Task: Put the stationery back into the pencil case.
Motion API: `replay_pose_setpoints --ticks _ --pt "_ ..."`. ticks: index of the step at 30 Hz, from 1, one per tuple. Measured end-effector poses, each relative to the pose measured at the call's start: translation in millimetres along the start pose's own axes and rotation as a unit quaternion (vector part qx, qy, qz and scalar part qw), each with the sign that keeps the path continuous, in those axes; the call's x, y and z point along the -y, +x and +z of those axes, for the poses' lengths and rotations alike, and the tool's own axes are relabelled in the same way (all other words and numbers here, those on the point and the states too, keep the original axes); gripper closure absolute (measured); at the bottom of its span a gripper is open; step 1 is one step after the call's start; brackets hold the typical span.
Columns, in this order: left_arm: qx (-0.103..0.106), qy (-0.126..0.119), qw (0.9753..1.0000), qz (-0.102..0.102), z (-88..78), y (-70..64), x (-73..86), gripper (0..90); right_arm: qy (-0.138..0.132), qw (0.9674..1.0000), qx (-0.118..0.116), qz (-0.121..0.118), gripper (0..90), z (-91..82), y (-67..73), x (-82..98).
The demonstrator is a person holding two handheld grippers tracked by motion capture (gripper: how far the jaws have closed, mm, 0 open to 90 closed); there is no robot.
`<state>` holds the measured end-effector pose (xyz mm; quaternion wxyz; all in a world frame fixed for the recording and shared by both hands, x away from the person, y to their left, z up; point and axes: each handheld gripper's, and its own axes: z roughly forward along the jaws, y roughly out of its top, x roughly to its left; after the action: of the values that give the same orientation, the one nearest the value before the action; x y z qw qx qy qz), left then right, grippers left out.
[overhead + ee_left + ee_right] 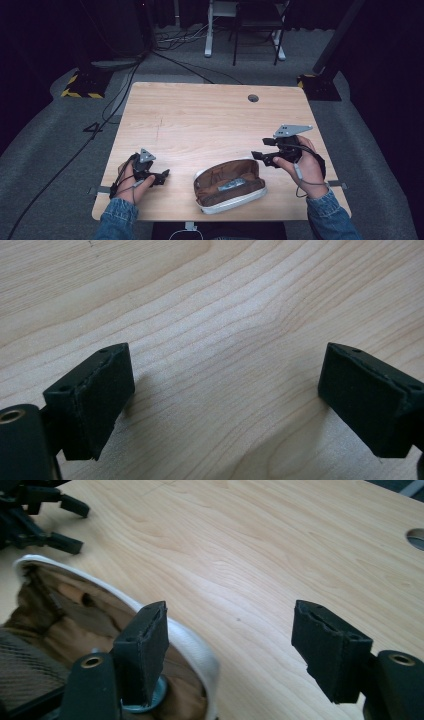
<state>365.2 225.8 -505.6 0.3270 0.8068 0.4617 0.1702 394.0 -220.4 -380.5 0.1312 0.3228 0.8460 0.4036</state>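
An open pouch with a pale rim and brown lining lies on the wooden table near the front edge, with a small grey item inside it. My right gripper hovers just right of the pouch, pointing left, open and holding nothing. In the right gripper view the right gripper has its left jaw over the pouch's rim, and the gap between the jaws is above bare wood. My left gripper rests left of the pouch. In its own view the left gripper is open wide over bare wood.
A round cable hole sits near the table's far right edge. Beyond the table are floor cables, stand bases and a chair. The wood stretches bare from the pouch to the far edge.
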Motion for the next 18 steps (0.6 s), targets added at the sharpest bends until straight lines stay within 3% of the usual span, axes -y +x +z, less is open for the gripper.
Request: replay_pose_setpoints --ticks 18 --pt "0.000 0.000 1.0000 0.000 0.0 0.0 0.0 8.0 0.003 0.9968 0.071 0.038 32.0 8.6 -53.2 27.6"
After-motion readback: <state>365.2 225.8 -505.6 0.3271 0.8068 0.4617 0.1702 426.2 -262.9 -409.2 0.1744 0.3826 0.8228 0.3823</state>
